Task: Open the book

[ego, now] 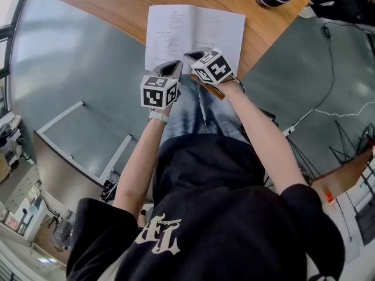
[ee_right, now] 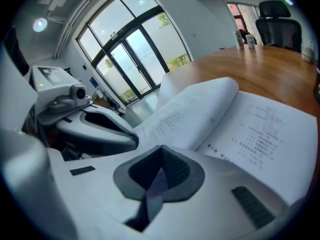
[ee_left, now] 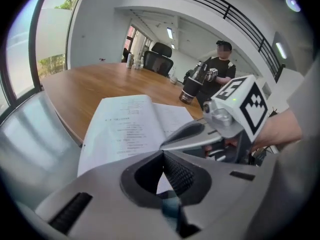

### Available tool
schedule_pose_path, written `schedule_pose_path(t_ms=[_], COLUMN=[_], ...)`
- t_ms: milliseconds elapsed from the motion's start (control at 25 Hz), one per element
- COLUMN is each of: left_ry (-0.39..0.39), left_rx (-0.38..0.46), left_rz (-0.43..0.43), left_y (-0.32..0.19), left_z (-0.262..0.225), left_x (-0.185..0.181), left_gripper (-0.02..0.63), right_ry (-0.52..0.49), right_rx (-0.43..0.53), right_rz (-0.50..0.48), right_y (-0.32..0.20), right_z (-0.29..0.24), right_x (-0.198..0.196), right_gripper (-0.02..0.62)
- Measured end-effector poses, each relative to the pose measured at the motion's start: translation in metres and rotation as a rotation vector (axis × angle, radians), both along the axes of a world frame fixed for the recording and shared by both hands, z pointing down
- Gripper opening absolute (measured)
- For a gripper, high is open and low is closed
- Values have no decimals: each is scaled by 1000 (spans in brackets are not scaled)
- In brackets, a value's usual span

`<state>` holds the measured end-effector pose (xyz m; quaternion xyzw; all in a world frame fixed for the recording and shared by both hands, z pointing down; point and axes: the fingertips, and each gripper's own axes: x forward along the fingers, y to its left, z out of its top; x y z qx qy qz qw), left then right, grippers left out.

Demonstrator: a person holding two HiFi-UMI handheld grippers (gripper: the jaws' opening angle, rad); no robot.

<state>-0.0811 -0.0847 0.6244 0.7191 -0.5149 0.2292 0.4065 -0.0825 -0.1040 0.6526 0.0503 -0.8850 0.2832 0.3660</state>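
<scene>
At the near edge of the wooden table (ego: 111, 4) the book (ego: 193, 31) lies open, pages up; its leaves look thin, light and floppy, best pinched at an outer corner; left gripper (ego: 170, 69) and right gripper (ego: 196, 56) hover at its near edge, jaws together on nothing.

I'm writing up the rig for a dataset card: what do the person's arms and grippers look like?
The left gripper and right gripper have pale grey plastic shells, lined inside with dark ribbed pads. Each carries a white cube with black square markers. No cables show. The person wears a black short-sleeved T-shirt and a pale band on the left wrist.
</scene>
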Motion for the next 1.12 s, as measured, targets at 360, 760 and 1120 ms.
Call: schedule_pose_path(t_ms=[360,760,1120], left_ry=[-159,-307,-375], left_rx=[-32,-74,-212], left_rz=[98,234,299], left_y=[-31,-25,-26], left_z=[28,52,57], left_x=[-23,-30,-26], left_gripper=[6,7,7], right_ry=[-12,149,343], right_rx=[57,123,237], right_rz=[37,157,110], right_y=[-5,-48,-50], right_z=[-6,12,12], right_x=[18,98,105], right_gripper=[-12,-12,-12])
